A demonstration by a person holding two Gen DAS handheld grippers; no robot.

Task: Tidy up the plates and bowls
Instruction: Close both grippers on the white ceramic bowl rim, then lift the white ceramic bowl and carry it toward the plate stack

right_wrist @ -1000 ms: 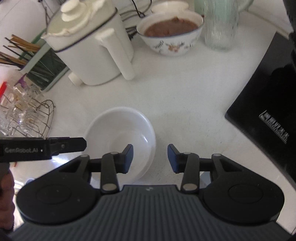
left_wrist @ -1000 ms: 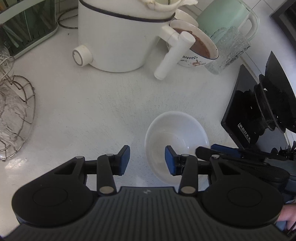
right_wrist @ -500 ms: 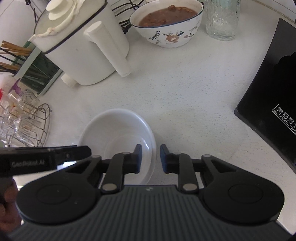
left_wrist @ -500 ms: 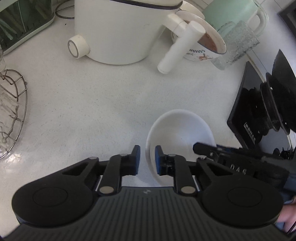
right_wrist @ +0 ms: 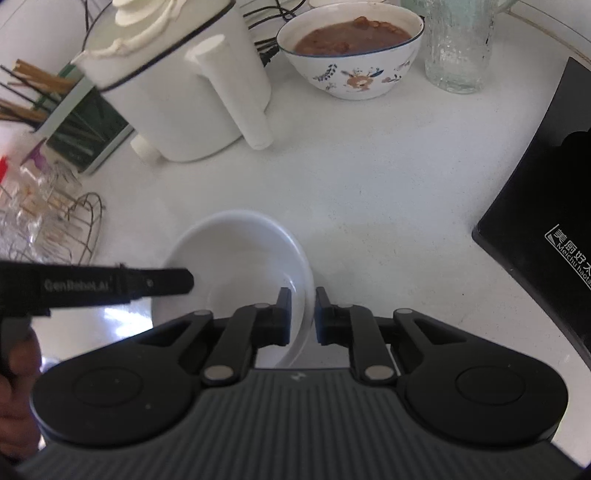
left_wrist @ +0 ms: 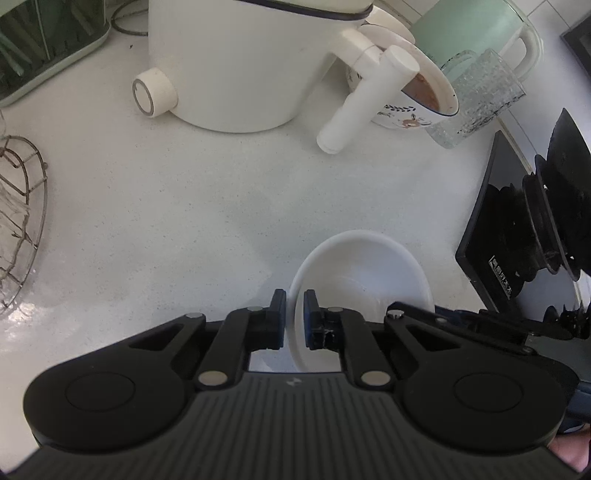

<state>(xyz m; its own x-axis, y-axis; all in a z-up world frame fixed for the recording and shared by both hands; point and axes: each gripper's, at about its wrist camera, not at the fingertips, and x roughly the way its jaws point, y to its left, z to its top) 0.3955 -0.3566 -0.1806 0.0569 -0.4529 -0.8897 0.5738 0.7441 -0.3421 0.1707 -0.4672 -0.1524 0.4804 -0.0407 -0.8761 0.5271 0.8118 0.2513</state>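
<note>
An empty white bowl sits low over the white counter, held from both sides. My left gripper is shut on the bowl's left rim. My right gripper is shut on the right rim of the same bowl. The left gripper's body crosses the bowl's left side in the right wrist view. A patterned bowl filled with brown food stands at the back, also seen in the left wrist view.
A white kettle with a long handle stands at the back. A clear glass and a mint jug are behind. A black induction cooker lies right. A wire rack with glasses and a chopstick holder are left.
Both grippers went from open beside the bowl to shut on its opposite rims. The bowl now appears tilted and closer to the cameras.
</note>
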